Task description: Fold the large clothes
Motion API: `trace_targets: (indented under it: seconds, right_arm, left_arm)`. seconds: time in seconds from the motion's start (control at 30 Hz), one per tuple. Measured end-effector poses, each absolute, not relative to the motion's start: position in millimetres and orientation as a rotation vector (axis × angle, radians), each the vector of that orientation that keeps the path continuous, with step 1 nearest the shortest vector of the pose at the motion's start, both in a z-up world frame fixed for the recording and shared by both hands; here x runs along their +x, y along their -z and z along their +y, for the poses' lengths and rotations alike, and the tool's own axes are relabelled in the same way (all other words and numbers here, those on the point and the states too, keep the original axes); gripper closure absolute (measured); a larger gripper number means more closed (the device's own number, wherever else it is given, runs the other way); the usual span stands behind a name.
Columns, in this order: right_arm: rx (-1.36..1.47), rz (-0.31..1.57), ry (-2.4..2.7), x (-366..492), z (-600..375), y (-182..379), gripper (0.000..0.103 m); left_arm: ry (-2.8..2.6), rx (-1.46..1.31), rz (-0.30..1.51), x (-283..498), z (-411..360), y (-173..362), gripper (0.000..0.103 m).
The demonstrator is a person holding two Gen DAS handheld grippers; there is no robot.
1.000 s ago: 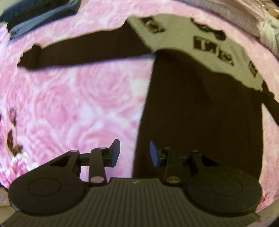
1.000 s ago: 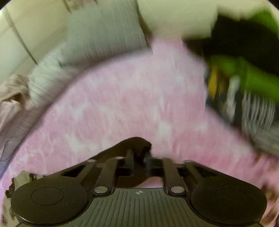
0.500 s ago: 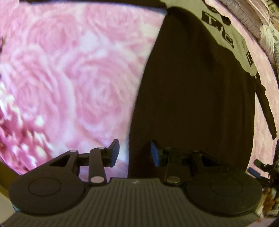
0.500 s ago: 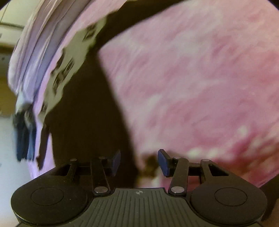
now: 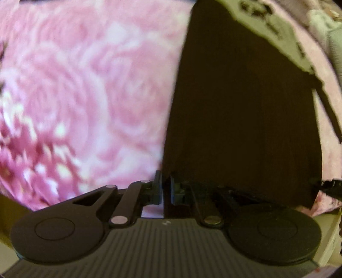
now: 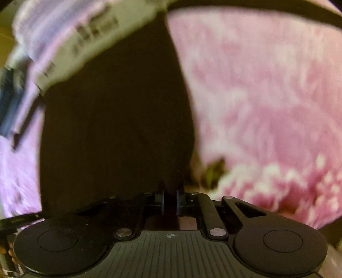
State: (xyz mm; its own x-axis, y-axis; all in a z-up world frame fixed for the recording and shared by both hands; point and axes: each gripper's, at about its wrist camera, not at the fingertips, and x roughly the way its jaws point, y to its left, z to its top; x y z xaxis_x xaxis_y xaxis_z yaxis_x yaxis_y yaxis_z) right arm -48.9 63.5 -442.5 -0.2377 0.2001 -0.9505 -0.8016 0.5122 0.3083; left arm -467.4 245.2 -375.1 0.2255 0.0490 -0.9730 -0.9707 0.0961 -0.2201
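Observation:
A dark brown long-sleeved garment (image 5: 241,119) with a grey lettered chest panel (image 5: 275,27) lies flat on a pink rose-patterned bedcover (image 5: 85,85). My left gripper (image 5: 164,188) points down at the hem's left corner. Its jaws are closing, nearly together, with the cloth edge pinched between them. The right wrist view shows the same garment (image 6: 115,128) from its other bottom corner. There my right gripper (image 6: 170,198) is closing too, with dark hem cloth between its pads. One sleeve (image 6: 256,10) stretches across the top.
The other sleeve (image 5: 329,111) runs down the garment's right side. A folded dark blue pile (image 6: 10,102) sits past the garment's far left. The pink bedcover (image 6: 267,96) spreads wide on either side, and the bed's near edge lies just under both grippers.
Both grippers have come down to the garment's bottom hem and gone from open to nearly shut on its corners. The right one swung over from the far side of the bed.

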Motion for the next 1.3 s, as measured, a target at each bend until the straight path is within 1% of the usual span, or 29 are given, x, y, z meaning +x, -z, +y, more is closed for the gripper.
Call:
trace_targets:
  seconds: [0.03,0.07,0.1,0.13,0.17,0.23,0.3,0.37,0.47,0.57,0.67,0.77,0.8,0.83,0.87,0.9,0.93,0.97,1.13,1.23,1.27,1.3]
  right_arm:
    - [-0.557,1.536,-0.991,-52.3,66.5,445.7,0.086]
    - [-0.559,1.542,-0.979,-54.2,68.8,444.9,0.079]
    - [-0.569,1.55,-0.967,-55.4,71.0,442.9,0.068]
    - [-0.581,1.55,-0.95,-55.2,72.5,439.9,0.065]
    - [-0.584,1.541,-0.934,-53.3,72.5,435.8,0.062]
    - [-0.568,1.521,-0.904,-46.2,72.4,428.7,0.062]
    - [-0.528,1.498,-0.843,-34.6,71.2,420.8,0.062]
    - [-0.469,1.499,-0.768,-24.2,70.5,416.3,0.062]
    - [-0.37,1.51,-0.706,-22.3,84.2,407.0,0.062]
    - [-0.359,1.485,-0.708,-27.6,95.7,398.2,0.062]
    - [-0.4,1.467,-0.72,-39.3,115.8,396.1,0.062]
    - [-0.412,1.471,-0.71,-45.5,121.1,397.8,0.062]
    - [-0.409,1.476,-0.703,-47.9,123.8,398.8,0.062]
    - [-0.408,1.48,-0.698,-48.9,124.0,399.6,0.062]
    - [-0.41,1.483,-0.693,-50.0,125.6,401.0,0.062]
    - [-0.413,1.484,-0.687,-51.1,127.5,402.7,0.062]
    - [-0.414,1.484,-0.684,-52.2,127.7,403.4,0.062]
    - [-0.414,1.485,-0.682,-53.3,127.9,403.9,0.062]
    - [-0.42,1.481,-0.689,-58.5,129.2,404.1,0.062]
    - [-0.411,1.484,-0.693,-58.9,128.3,407.0,0.062]
    - [-0.406,1.489,-0.693,-58.8,127.5,408.7,0.062]
    - [-0.405,1.495,-0.692,-58.8,126.8,410.6,0.062]
  left_arm:
    - [-1.006,-1.205,1.03,-466.7,246.6,373.3,0.091]
    - [-0.989,-1.21,1.029,-467.1,248.9,370.2,0.079]
    - [-0.968,-1.199,1.032,-469.3,250.9,365.7,0.074]
    - [-0.968,-1.166,1.036,-474.4,252.6,359.2,0.071]
    - [-0.979,-1.142,1.038,-483.7,256.2,354.3,0.072]
    - [-1.047,-1.142,0.996,-512.1,271.2,344.0,0.072]
    - [-1.164,-1.163,0.905,-547.1,296.5,335.9,0.073]
    - [-1.303,-1.207,0.771,-584.4,330.5,331.9,0.073]
    - [-1.496,-1.302,0.485,-636.0,384.6,327.2,0.073]
    - [-1.61,-1.396,0.239,-676.2,429.8,331.5,0.073]
    - [-1.681,-1.452,0.124,-696.2,465.6,346.0,0.073]
    - [-1.728,-1.497,0.134,-708.3,487.3,363.6,0.074]
    - [-1.735,-1.509,0.144,-710.3,489.9,368.9,0.075]
    - [-1.751,-1.504,0.158,-710.2,490.7,373.4,0.078]
    - [-1.762,-1.486,0.163,-708.7,491.2,375.1,0.079]
    - [-1.773,-1.458,0.176,-705.7,492.7,375.4,0.082]
    - [-1.786,-1.414,0.214,-702.7,491.4,373.8,0.098]
    - [-1.788,-1.372,0.252,-700.0,490.6,371.2,0.099]
    - [-1.927,-1.078,0.395,-693.3,461.5,341.4,0.099]
    - [-1.952,-1.087,0.526,-698.9,442.6,358.6,0.096]
    - [-1.954,-1.09,0.543,-699.0,436.7,364.7,0.093]
    - [-1.961,-1.047,0.547,-695.9,432.5,364.6,0.092]
